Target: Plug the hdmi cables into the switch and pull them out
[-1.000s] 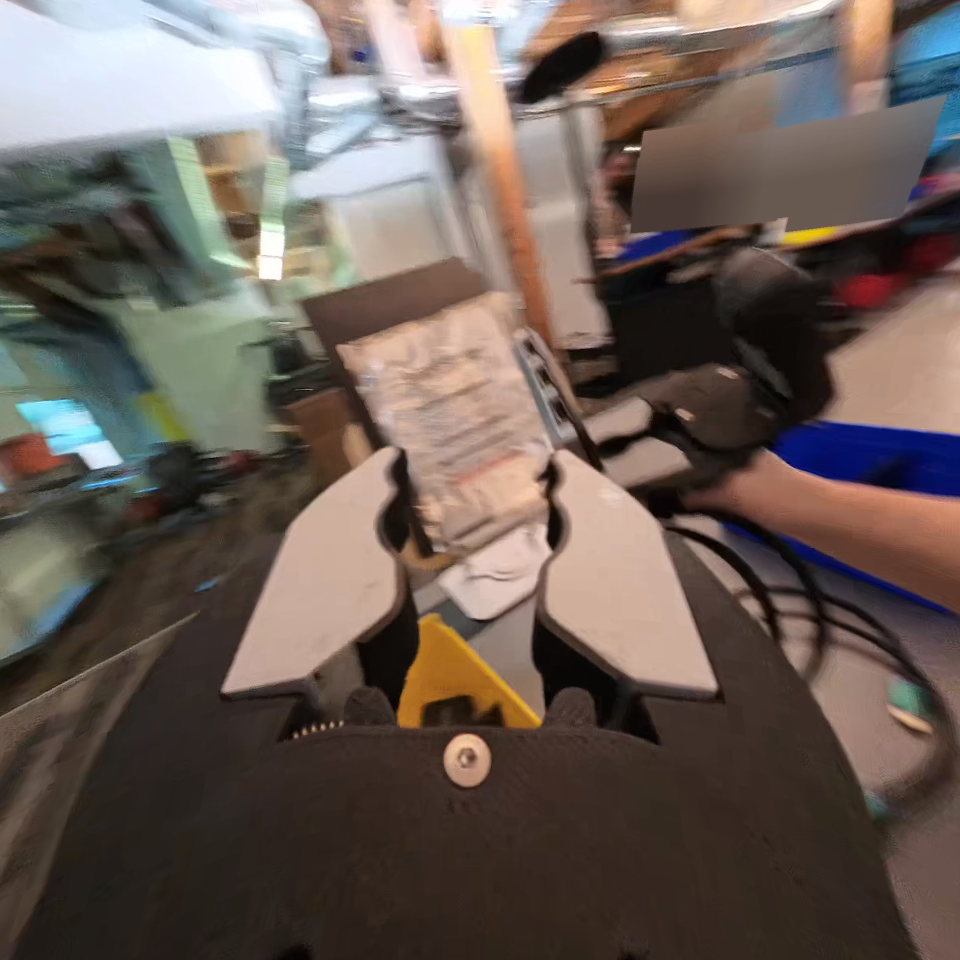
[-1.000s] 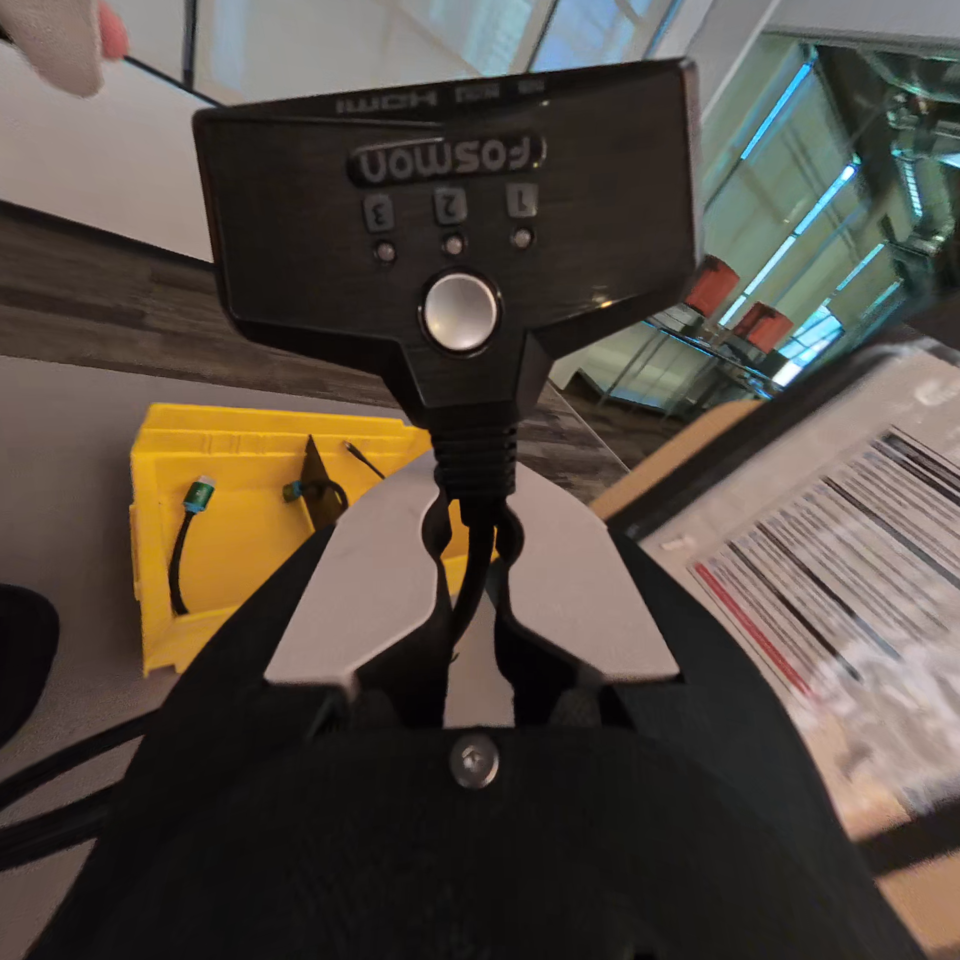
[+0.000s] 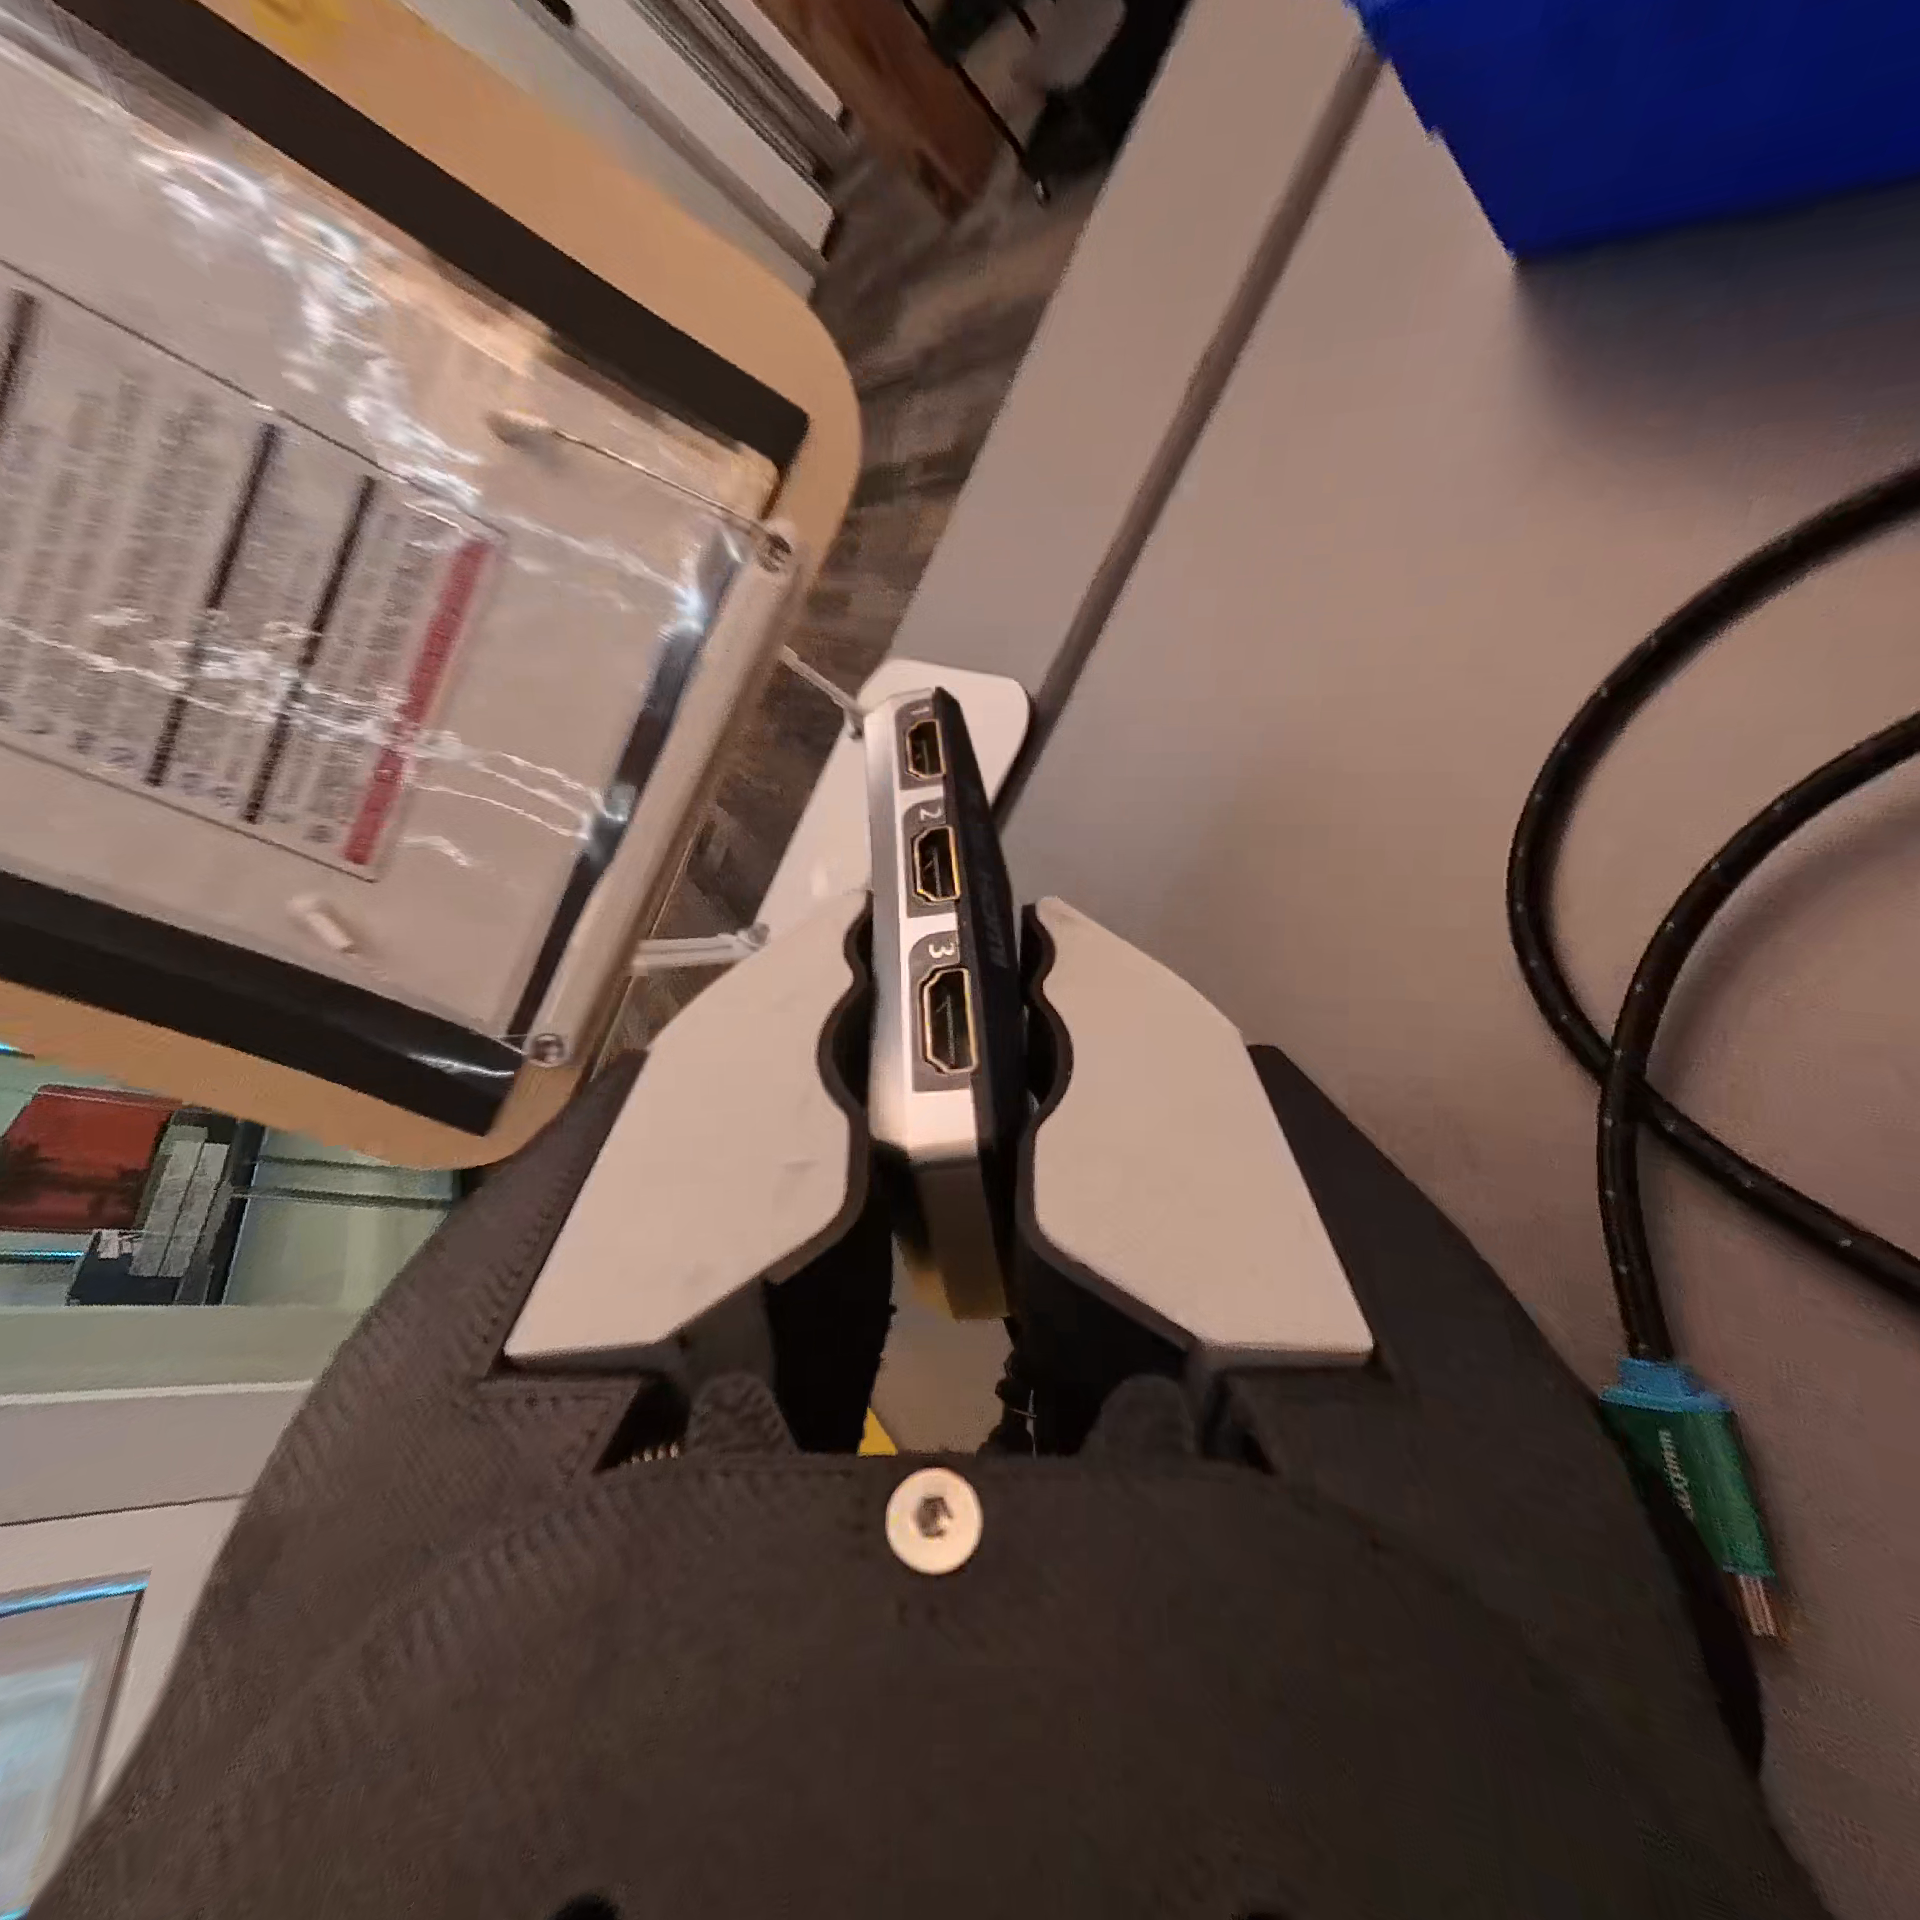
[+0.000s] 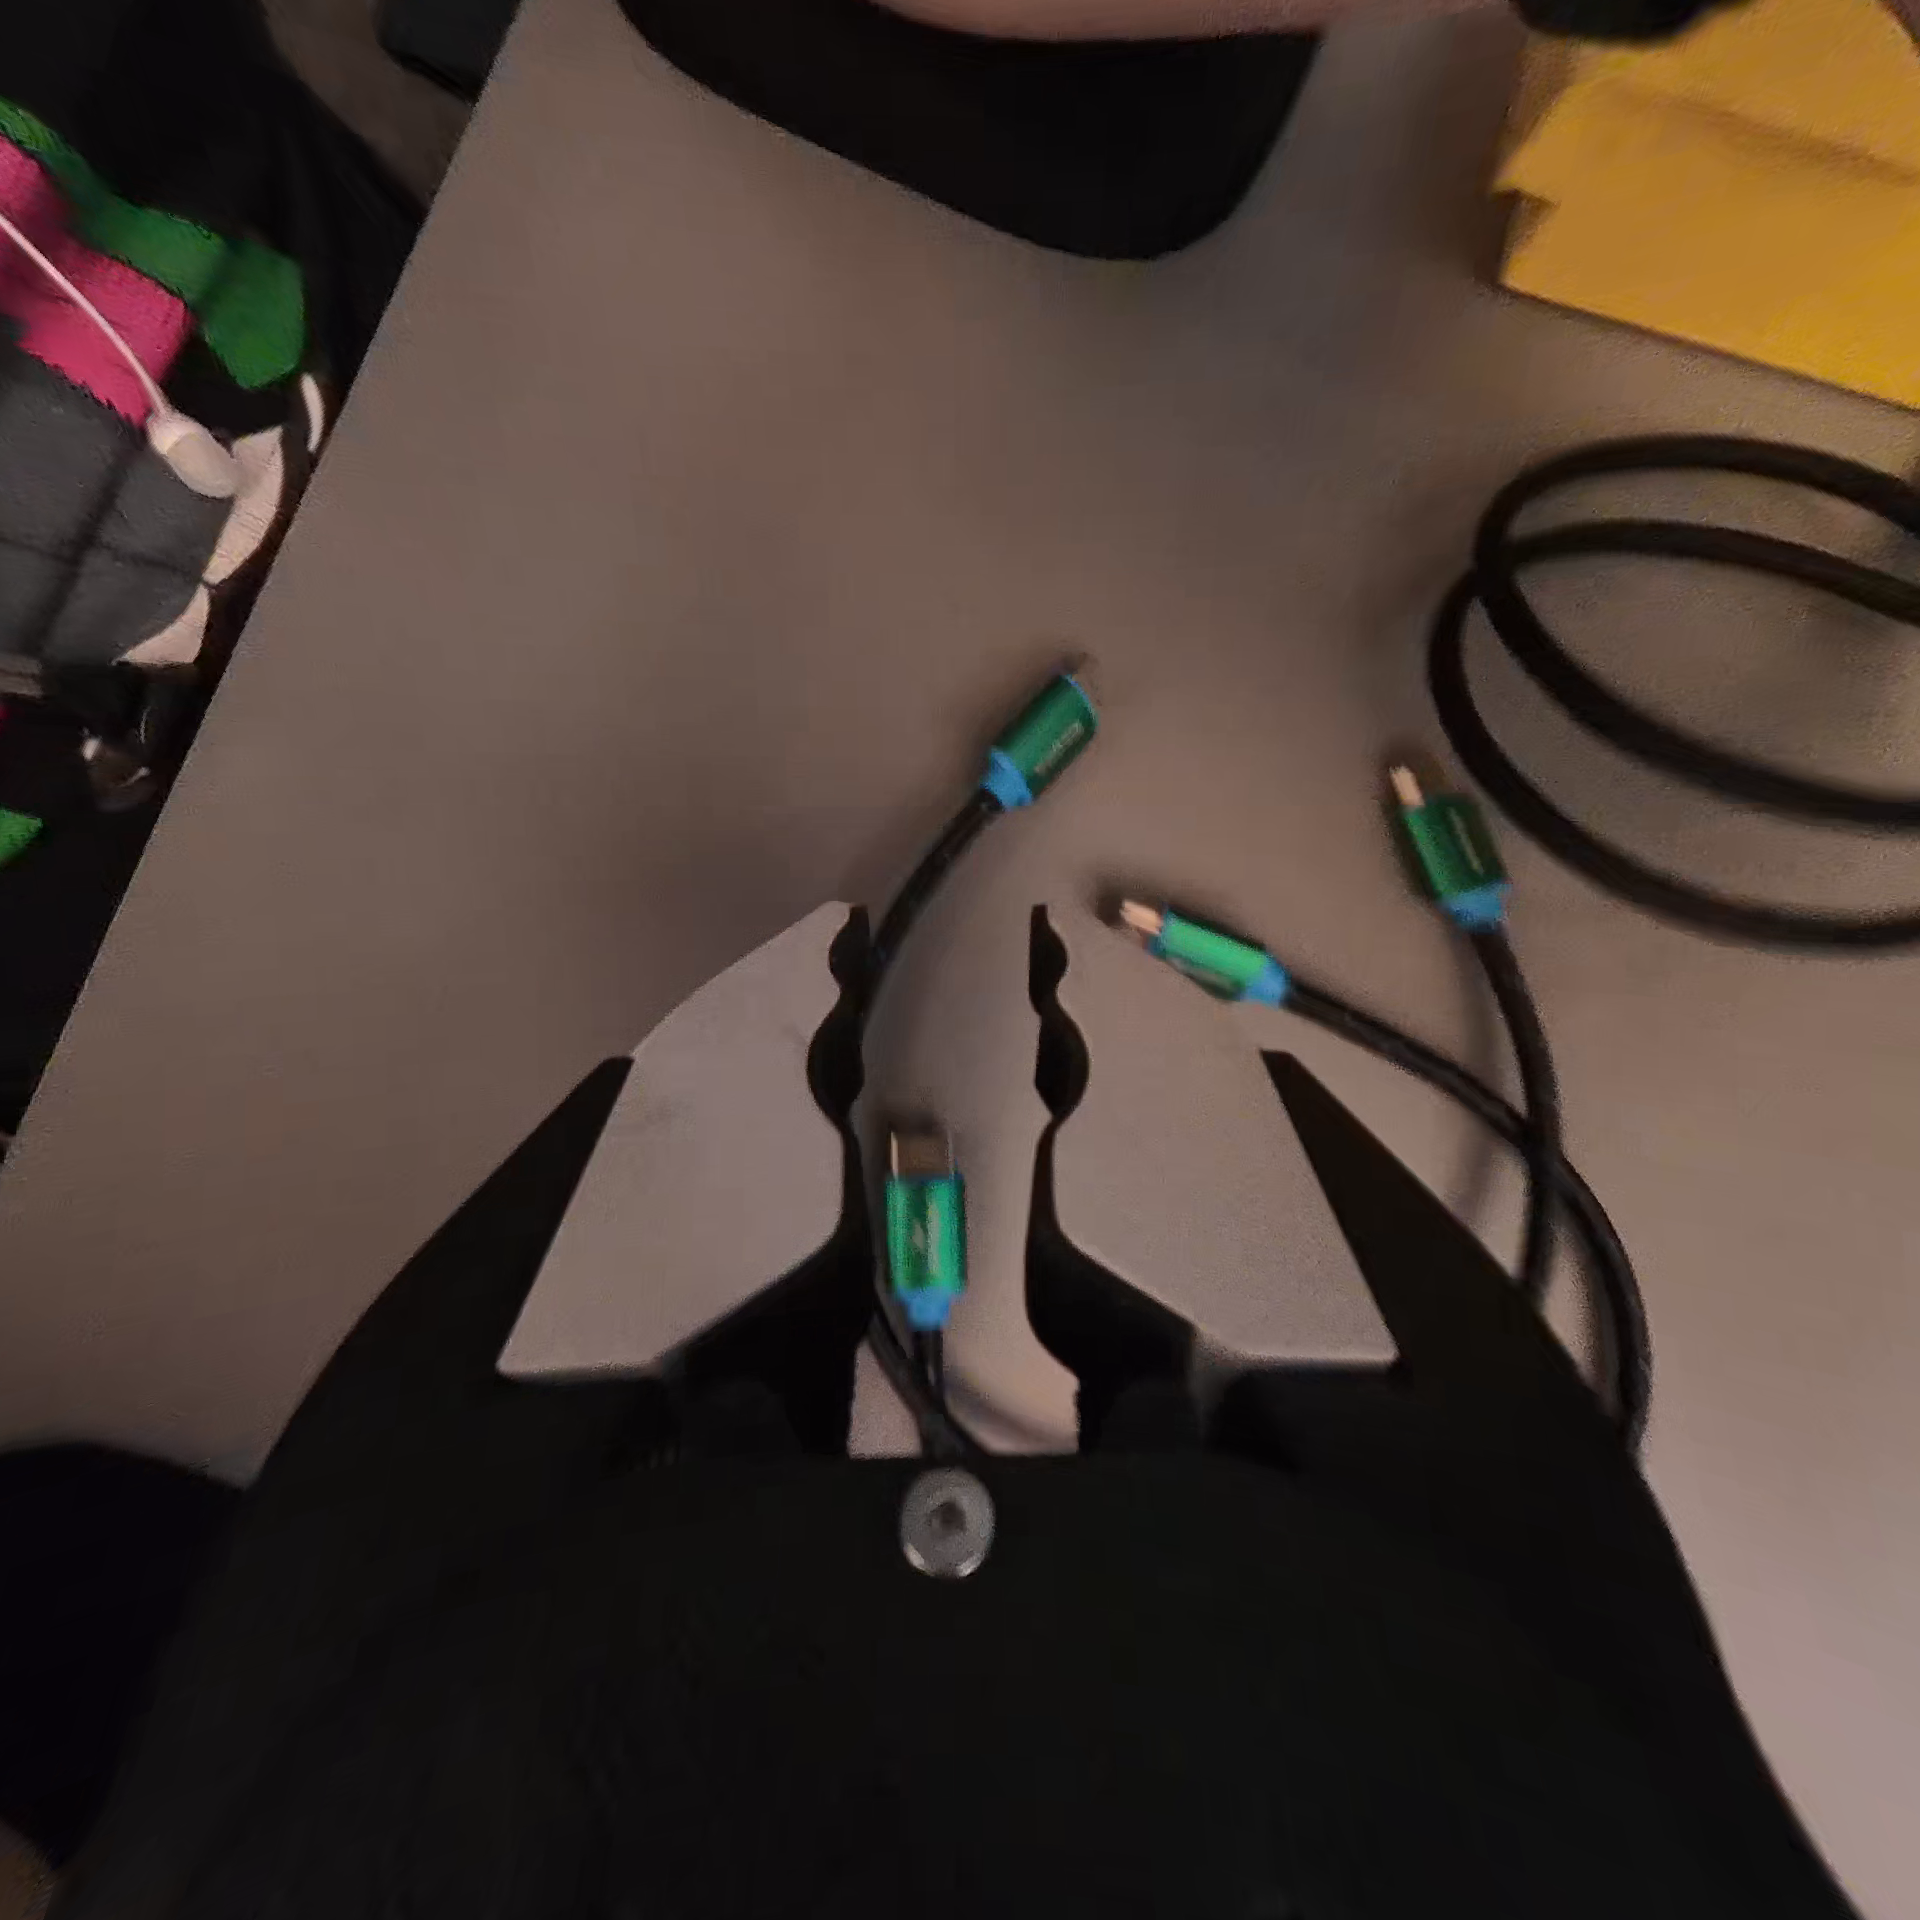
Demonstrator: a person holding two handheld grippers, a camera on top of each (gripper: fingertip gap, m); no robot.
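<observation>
Over on the left, a board with a clear sleeve of printed sheets hangs tilted at the table edge, blurred in places. Just right of it, the left gripper is pinching the switch edge-on, fingers pressed onto its two broad faces. The port side faces up the view: three gold-lined sockets in a row, all of them bare, the third sitting right between the fingertips and the first furthest out. Beyond the switch, a white plate peeks out. Further right, the grey table carries a black braided cable looping down to a green plug with a blue collar, lying loose beside the gripper body. A blue bin sits at the far corner.

Now the right side. The right gripper is spread, fingers apart and nothing clamped, poised over the table. Left of it, past the table edge, there is pink and green fabric. Between the open fingers lies one green plug, tip pointing away. A second plug lies just beyond the fingertips, its cable curving back under the left finger. To the right, a third plug points leftward, and a fourth lies just beyond it. Coiled black cable sits further right, and a yellow bin occupies the top right corner.
</observation>
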